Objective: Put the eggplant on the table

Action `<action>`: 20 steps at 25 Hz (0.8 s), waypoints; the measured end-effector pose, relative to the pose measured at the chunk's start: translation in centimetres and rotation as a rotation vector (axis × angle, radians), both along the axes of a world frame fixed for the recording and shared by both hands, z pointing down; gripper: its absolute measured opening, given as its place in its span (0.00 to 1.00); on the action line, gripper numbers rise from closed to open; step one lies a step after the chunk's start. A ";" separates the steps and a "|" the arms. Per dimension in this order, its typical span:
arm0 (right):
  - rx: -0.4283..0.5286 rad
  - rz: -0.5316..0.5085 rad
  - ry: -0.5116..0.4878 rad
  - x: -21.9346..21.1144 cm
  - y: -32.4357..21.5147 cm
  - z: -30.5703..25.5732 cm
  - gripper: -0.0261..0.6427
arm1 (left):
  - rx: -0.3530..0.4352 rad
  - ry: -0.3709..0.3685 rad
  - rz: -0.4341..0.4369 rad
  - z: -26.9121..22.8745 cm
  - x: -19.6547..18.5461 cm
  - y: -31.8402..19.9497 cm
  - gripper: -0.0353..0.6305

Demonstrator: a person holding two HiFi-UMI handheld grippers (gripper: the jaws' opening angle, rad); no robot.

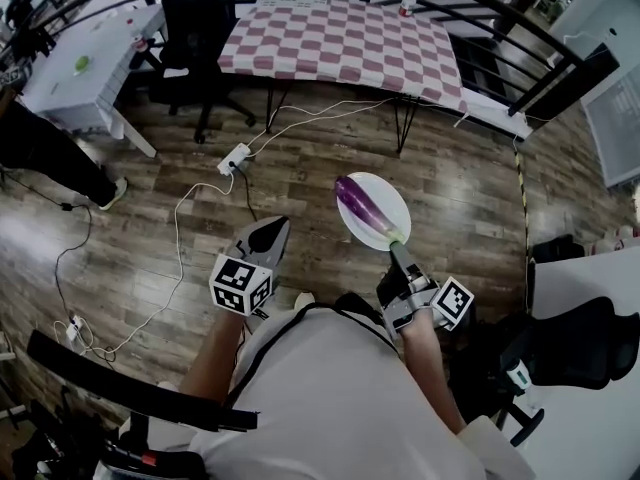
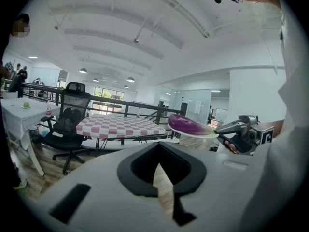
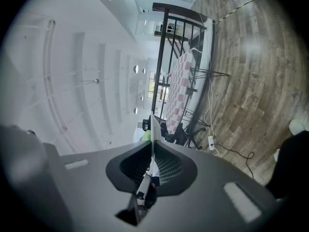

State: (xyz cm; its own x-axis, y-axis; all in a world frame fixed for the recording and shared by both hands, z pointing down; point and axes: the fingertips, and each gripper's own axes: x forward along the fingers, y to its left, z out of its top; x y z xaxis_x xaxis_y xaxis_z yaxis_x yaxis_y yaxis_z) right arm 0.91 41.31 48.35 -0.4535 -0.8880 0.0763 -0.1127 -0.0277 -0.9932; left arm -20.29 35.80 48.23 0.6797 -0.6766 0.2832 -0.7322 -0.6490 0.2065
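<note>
Wooden plank flooring point(image 1: 480, 198) lies between the person and a table with a red-and-white checked cloth point(image 1: 340, 38). Both grippers are held out ahead of the person's torso, side by side. The right gripper point(image 1: 398, 253), rolled onto its side, has its fingers clamped on the near rim of a round white plate point(image 1: 392, 203). A glossy purple eggplant point(image 1: 358, 206) lies on that plate, green stem toward the fingers, well apart from the table. The left gripper point(image 1: 275, 230) points slightly downward, with its fingers together and nothing held.
</note>
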 end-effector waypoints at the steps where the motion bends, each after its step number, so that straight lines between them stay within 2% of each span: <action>1: 0.003 -0.004 -0.001 -0.3 -0.1 0.0 0.08 | 0.001 0.001 -0.004 0.1 -0.2 0.0 0.06; 13: 0.015 -0.035 -0.001 -2.4 -1.1 -0.2 0.08 | 0.005 -0.004 -0.040 0.3 -3.0 -0.1 0.06; 20: 0.006 -0.031 -0.009 -2.3 -2.1 0.0 0.08 | -0.014 -0.012 -0.028 0.7 -2.7 -0.8 0.06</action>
